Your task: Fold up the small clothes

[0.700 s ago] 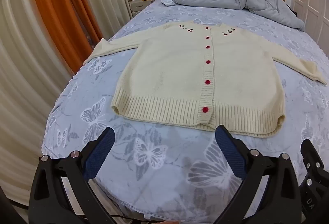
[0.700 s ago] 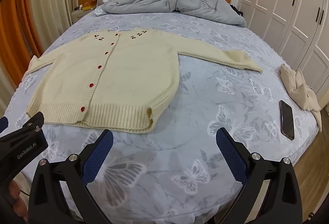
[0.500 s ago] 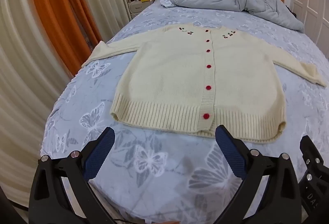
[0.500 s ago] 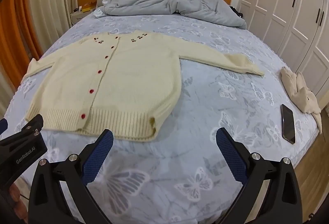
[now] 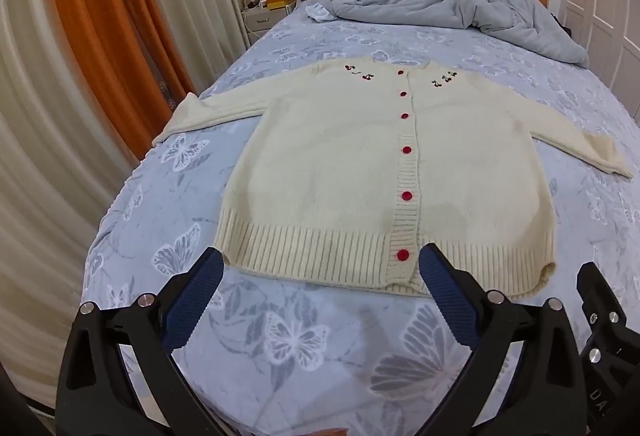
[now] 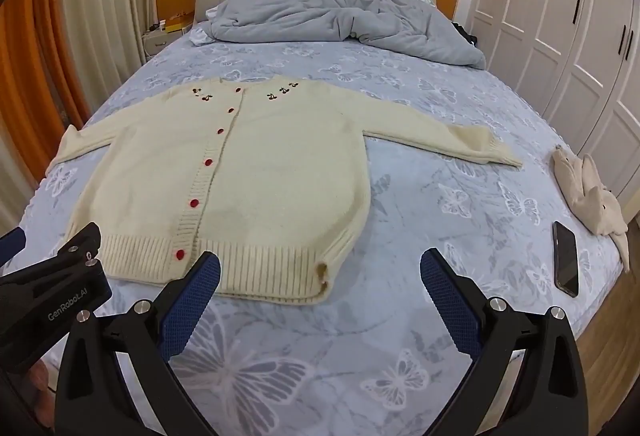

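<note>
A cream knit cardigan with red buttons and cherry embroidery lies flat and buttoned on the blue butterfly bedsheet, sleeves spread out to both sides. It also shows in the right wrist view. My left gripper is open and empty, just short of the ribbed hem near the bottom button. My right gripper is open and empty, in front of the hem's right corner. The left gripper's body shows at the left of the right wrist view.
A crumpled grey duvet lies at the head of the bed. A folded beige garment and a black phone lie at the bed's right edge. Orange and cream curtains hang on the left, white wardrobes on the right.
Both grippers have moved forward toward the cardigan's hem, which now sits closer to the fingertips. Both stay open.
</note>
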Tool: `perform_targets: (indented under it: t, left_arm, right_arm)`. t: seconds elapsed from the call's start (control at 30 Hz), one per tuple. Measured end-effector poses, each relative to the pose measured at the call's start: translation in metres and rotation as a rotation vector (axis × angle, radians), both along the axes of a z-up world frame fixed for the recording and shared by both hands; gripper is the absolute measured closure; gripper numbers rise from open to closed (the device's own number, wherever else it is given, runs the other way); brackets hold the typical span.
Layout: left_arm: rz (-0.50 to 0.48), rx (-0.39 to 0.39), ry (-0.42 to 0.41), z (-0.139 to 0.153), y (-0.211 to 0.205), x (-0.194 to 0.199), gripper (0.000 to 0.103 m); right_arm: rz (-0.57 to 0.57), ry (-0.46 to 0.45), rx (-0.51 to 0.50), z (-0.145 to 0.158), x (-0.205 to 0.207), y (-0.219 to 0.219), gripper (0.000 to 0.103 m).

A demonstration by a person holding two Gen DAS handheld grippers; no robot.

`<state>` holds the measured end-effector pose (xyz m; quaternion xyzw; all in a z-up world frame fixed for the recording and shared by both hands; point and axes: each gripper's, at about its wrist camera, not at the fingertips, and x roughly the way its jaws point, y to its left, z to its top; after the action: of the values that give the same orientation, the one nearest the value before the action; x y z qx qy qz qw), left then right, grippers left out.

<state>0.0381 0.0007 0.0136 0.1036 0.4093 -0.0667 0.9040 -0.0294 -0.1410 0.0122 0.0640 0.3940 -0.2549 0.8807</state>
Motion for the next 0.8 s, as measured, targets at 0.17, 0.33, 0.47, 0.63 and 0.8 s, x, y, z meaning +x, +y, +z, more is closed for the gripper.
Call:
perform_targets:
  t: [0.17,0.33,0.47,0.63,0.8]
  left_arm:
    - [0.001,0.006,-0.005,0.0008,0.0006,0.0001,0.007]
    - [0.002,0.007,-0.008,0.0016,0.0009,-0.0001,0.007]
    - [0.004,0.008,-0.011,0.0021,0.0006,-0.0007,0.007]
    - [0.005,0.01,-0.017,0.0044,0.0015,-0.0018,0.007]
    - [0.004,0.01,-0.017,0.0053,0.0023,-0.0017,0.007]
  right_arm:
    - [0.001,0.0,0.0,-0.0012,-0.0004,0.0,0.005]
    - [0.005,0.003,0.0,0.0003,0.0004,0.0015,0.005]
    - [0.006,0.001,0.003,0.0008,0.0002,0.0022,0.005]
    - [0.006,0.001,0.002,0.0013,0.0001,0.0041,0.005]
    - [0.007,-0.001,0.002,0.0008,0.0,0.0045,0.005]
